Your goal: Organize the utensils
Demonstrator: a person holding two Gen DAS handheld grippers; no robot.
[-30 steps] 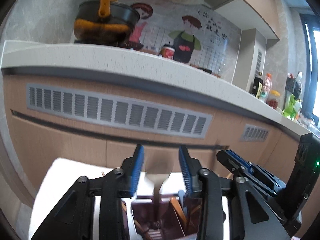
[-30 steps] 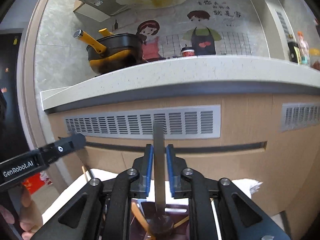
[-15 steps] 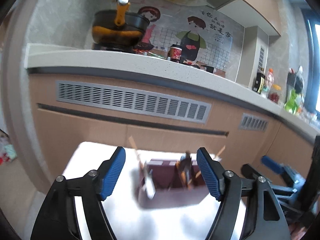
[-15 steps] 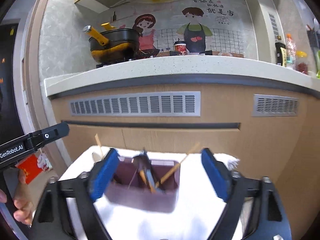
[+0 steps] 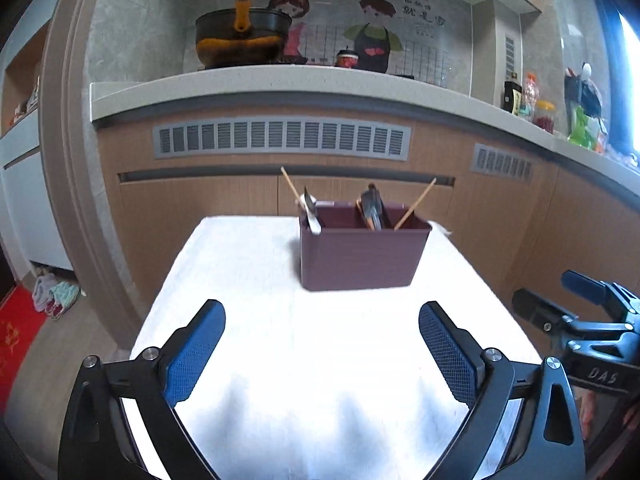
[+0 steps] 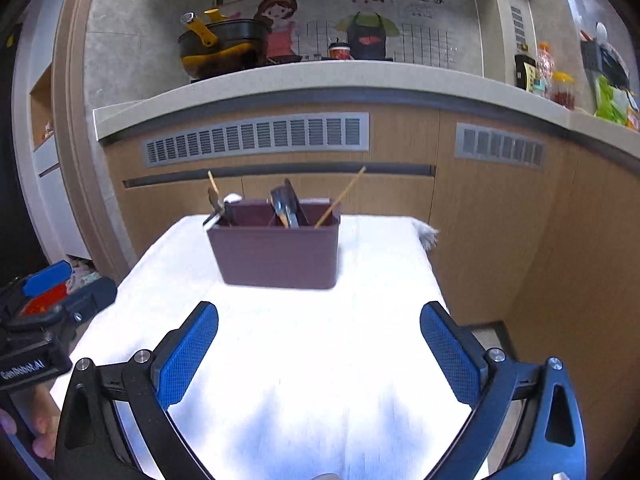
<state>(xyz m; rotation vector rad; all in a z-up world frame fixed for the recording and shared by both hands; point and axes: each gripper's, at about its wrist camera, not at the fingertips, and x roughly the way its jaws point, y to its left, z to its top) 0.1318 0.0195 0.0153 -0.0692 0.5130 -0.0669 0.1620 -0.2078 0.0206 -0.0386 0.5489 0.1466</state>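
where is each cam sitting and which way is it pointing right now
Left wrist: sits on the left tongs, open, facing forward over the white table at the bin and kitchen counter; the right tongs show at its right edge.
Right wrist: sits on the right tongs, open, facing the same way; the left tongs show at its left edge, with fingers below.
Shared: both views see the bin of utensils, the table, the counter and the pan.
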